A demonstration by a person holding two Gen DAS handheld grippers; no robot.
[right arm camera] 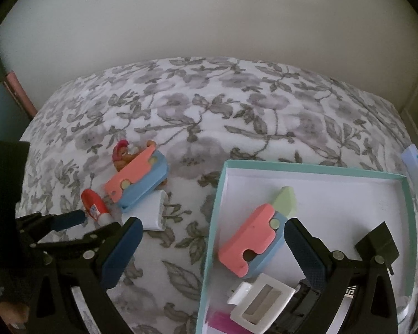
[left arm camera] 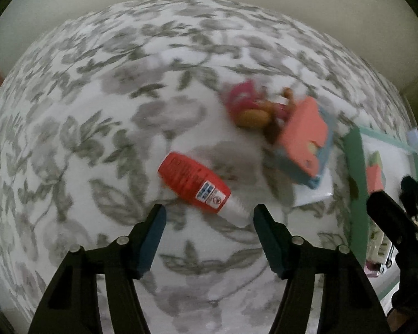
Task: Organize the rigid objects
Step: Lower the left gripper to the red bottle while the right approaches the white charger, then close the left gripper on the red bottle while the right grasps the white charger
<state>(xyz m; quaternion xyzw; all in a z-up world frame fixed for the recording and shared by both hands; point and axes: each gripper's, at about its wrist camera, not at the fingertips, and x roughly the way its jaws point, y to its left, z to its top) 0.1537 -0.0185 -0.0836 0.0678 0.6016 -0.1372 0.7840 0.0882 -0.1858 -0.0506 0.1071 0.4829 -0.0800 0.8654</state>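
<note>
A red bottle with a white cap (left arm camera: 194, 186) lies on the floral bedspread just ahead of my open, empty left gripper (left arm camera: 209, 217); it also shows in the right wrist view (right arm camera: 95, 205). A pink-and-blue toy knife (left arm camera: 305, 142) and a small figurine (left arm camera: 253, 105) lie beyond it, next to a white charger (right arm camera: 156, 208). My right gripper (right arm camera: 211, 236) is open and empty over the left wall of the teal-rimmed box (right arm camera: 213, 222), which holds another pink-and-blue toy knife (right arm camera: 253, 242). My left gripper (right arm camera: 93, 222) also shows in the right wrist view.
The box also holds a white frame-like piece (right arm camera: 262, 303), a pink item (right arm camera: 223, 320) and a black object (right arm camera: 376, 242). A pale wall rises behind the bed. A white device with a light (right arm camera: 412, 158) sits at the far right.
</note>
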